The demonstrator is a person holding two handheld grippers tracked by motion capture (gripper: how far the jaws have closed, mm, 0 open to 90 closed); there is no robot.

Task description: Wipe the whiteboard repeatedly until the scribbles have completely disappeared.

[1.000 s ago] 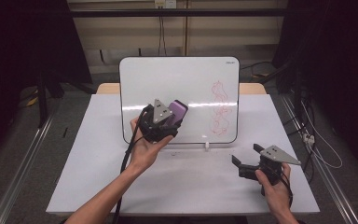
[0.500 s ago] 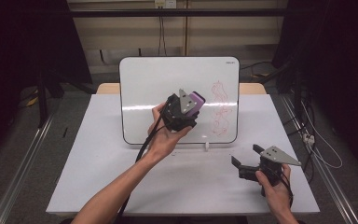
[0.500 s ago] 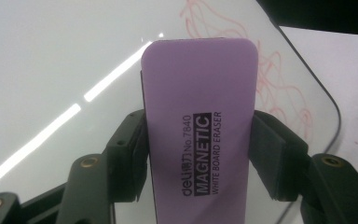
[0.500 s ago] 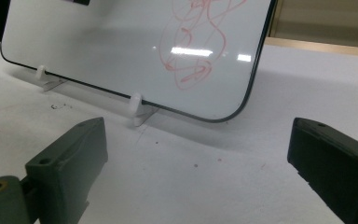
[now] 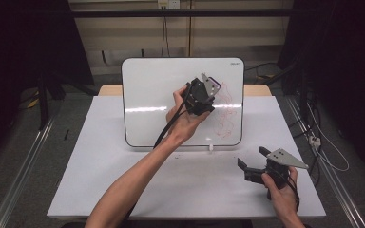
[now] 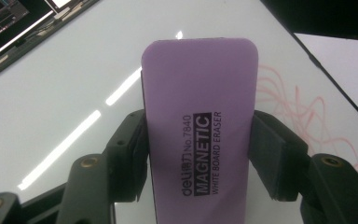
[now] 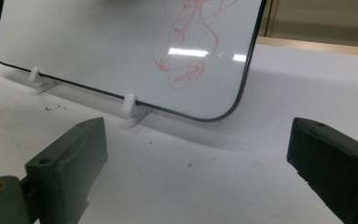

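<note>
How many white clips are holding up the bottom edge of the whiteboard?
2. One small white plastic clip sits near the bottom-left corner of the white rounded whiteboard; the other sits below the red scribble. More may be hidden.

This looks like a lab set up for recording, not a home or office. A plain white tabletop stands in a dim room, hemmed by black curtains on the left and right. Metal floor rails run along both sides, loose cables trail over the floor at the right, and a wall socket sits on the bare far wall.
</note>
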